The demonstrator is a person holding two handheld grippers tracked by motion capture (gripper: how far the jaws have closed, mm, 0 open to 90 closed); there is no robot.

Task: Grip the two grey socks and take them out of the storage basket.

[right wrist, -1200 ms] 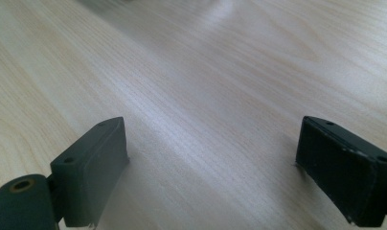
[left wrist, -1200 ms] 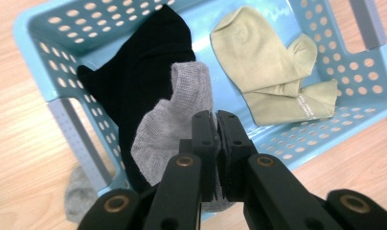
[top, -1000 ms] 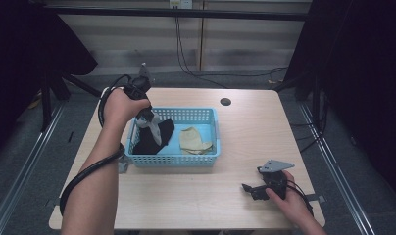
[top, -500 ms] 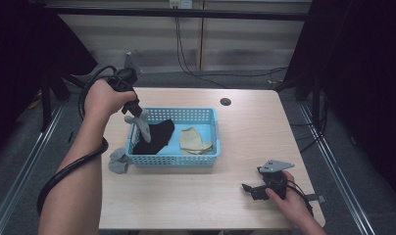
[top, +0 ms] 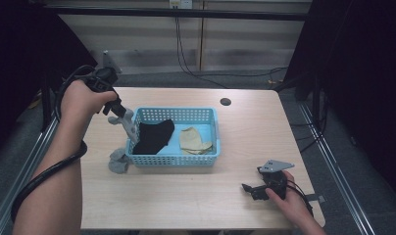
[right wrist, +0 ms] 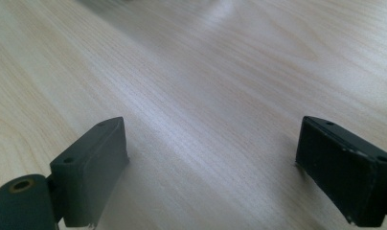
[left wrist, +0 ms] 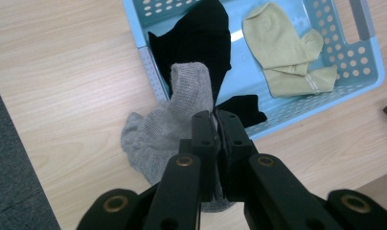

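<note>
My left gripper [top: 118, 115] [left wrist: 214, 116] is shut on a grey sock [top: 127, 125] [left wrist: 182, 100], held up at the left end of the blue basket [top: 206, 159] [left wrist: 369, 62]. The sock hangs down outside the basket, its lower end bunched on the table [top: 117, 161]. A black sock [top: 154, 136] [left wrist: 201, 38] lies in the basket, draped over its left rim. Beside it lies a beige sock [top: 193, 140] [left wrist: 282, 52]. My right gripper [top: 250, 188] [right wrist: 210, 158] rests low over bare wood at the front right, jaws wide apart with nothing between them.
The wooden table [top: 186, 196] has a dark round hole [top: 225, 102] near its back edge. Metal frame rails run along both sides. A black cable [top: 44, 171] loops from the left gripper past the forearm.
The left gripper has lifted up and to the left, drawing the grey sock out over the basket's left rim. The right gripper has stayed put.
</note>
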